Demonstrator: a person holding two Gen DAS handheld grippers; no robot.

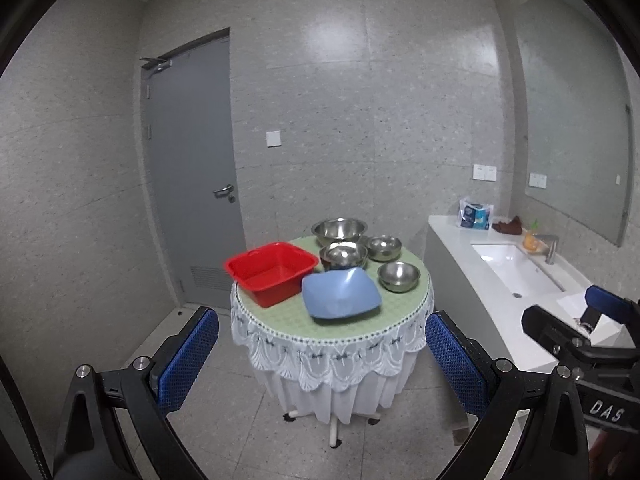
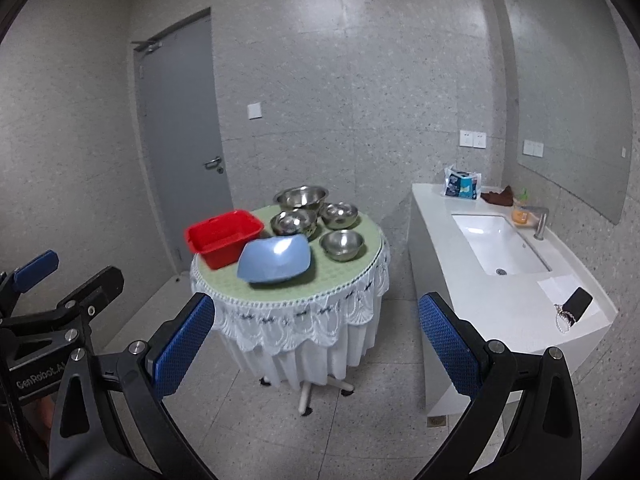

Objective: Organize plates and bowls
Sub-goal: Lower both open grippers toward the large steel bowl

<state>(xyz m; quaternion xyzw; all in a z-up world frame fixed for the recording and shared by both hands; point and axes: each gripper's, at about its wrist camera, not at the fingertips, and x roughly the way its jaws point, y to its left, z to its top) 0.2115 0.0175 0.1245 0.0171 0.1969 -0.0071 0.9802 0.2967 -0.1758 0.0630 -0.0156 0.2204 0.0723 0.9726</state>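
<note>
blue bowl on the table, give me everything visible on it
The blue bowl is a squarish, rounded-corner dish, pale blue and glossy, plastic by the look of it, and seems empty. It sits tilted rather than flat at the near edge of the round table, beside the red tub, with a steel bowl right behind it; whether they touch is unclear. Neither gripper is near it.
</note>
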